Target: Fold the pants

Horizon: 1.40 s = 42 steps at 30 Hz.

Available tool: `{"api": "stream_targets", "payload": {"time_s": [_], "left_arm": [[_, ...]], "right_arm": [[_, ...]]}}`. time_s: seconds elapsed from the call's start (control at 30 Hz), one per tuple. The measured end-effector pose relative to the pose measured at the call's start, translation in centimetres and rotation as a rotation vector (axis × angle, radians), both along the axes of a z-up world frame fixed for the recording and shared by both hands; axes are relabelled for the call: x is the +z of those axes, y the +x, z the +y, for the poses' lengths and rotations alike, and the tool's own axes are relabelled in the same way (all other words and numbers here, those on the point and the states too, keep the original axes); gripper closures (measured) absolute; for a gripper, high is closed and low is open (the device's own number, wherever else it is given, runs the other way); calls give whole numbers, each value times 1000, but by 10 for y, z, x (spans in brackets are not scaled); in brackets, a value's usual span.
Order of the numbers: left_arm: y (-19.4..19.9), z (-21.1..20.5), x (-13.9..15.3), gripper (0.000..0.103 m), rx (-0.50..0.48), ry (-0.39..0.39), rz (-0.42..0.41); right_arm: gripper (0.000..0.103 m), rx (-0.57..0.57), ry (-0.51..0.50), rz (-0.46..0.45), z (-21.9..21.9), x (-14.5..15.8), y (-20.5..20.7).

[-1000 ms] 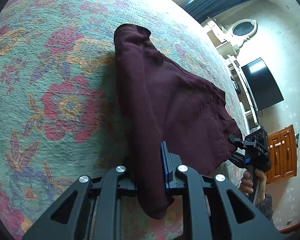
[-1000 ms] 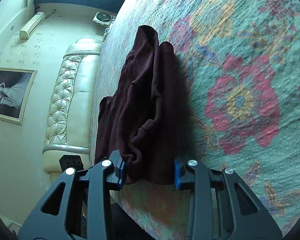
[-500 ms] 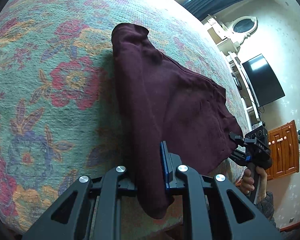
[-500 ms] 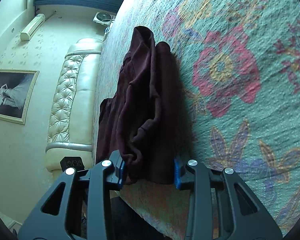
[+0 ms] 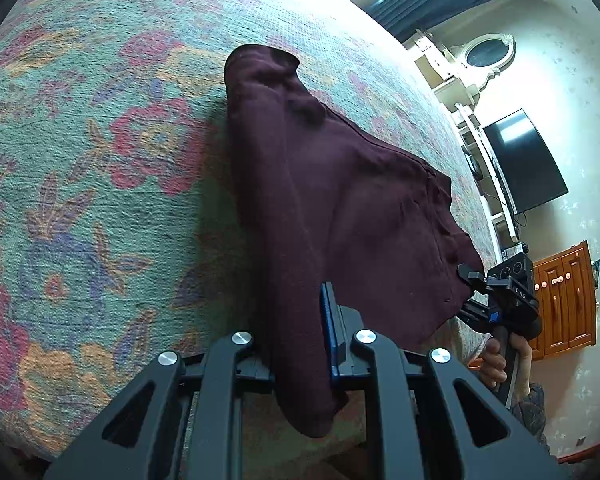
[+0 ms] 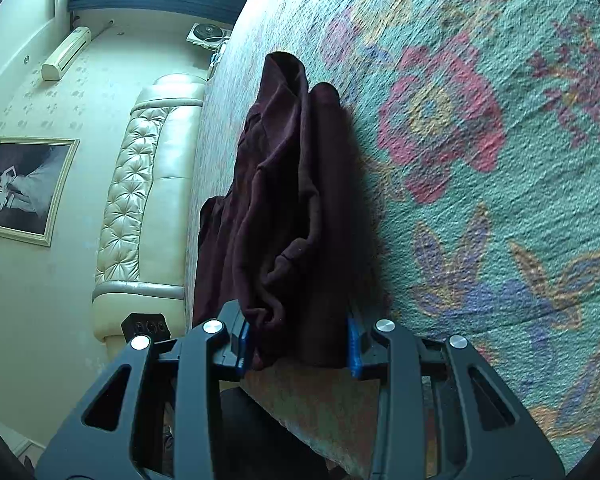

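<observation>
Dark maroon pants (image 5: 340, 200) lie on a floral bedspread (image 5: 100, 200), stretched between both grippers near the bed's edge. My left gripper (image 5: 300, 344) is shut on one near corner of the pants, with cloth hanging below the fingers. My right gripper (image 6: 298, 340) is shut on a thick bunch of the pants (image 6: 292, 200) at the other corner. The right gripper also shows in the left wrist view (image 5: 496, 292), held by a hand. The far end of the pants rests on the bedspread.
The bedspread (image 6: 500, 200) covers a wide bed. A cream tufted headboard (image 6: 140, 184) and framed picture (image 6: 20, 188) stand on one side. A TV (image 5: 524, 164) and a wooden cabinet (image 5: 564, 300) are on the other side.
Both grippers have drawn back toward the bed's edge with the pants, dragging them across the bedspread. Both grips are unchanged.
</observation>
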<state>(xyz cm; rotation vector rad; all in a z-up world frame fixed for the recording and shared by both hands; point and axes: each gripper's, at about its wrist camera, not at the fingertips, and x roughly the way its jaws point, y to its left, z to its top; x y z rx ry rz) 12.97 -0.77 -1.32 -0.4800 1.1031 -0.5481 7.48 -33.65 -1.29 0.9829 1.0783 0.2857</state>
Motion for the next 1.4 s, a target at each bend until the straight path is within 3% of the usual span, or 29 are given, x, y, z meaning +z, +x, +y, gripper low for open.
{"api": "stream_targets", "payload": {"time_s": [0.53, 0.6, 0.67, 0.73, 0.83, 0.97, 1.1, 1.13, 1.17, 1.2, 1.23, 1.27, 1.4], "left_arm": [[1, 0, -1, 84, -19, -1, -8], [1, 0, -1, 74, -51, 4, -24], [0, 0, -2, 42, -83, -5, -41], [0, 0, -1, 31, -82, 8, -66], [8, 2, 0, 26, -66, 11, -85], [35, 2, -7, 24, -78, -65, -51], [59, -4, -14, 25, -104, -105, -37], [62, -6, -14, 34, -113, -107, -45], [65, -7, -15, 57, -114, -92, -46], [69, -9, -18, 65, -111, -58, -31], [72, -9, -22, 78, -121, -80, -15], [73, -9, -25, 85, -131, -108, -8], [72, -9, -25, 85, -162, -114, -41]], "right_arm": [[65, 10, 3, 7, -2, -2, -3], [58, 26, 1, 5, -1, -2, -2], [50, 61, 2, -6, -1, -1, 0], [42, 85, -9, -12, -3, 4, 3], [32, 104, -77, -34, -8, 15, 12], [25, 154, -92, -29, -10, 14, 38], [25, 161, -59, -32, -12, 8, 60], [28, 168, -55, -32, -12, 8, 64], [33, 177, -70, -29, -11, 7, 67], [60, 190, -103, -6, -11, 4, 68], [74, 205, -105, 16, -12, -1, 70], [76, 202, -78, 15, -15, -4, 70], [74, 239, -78, -47, -17, 0, 66]]}}
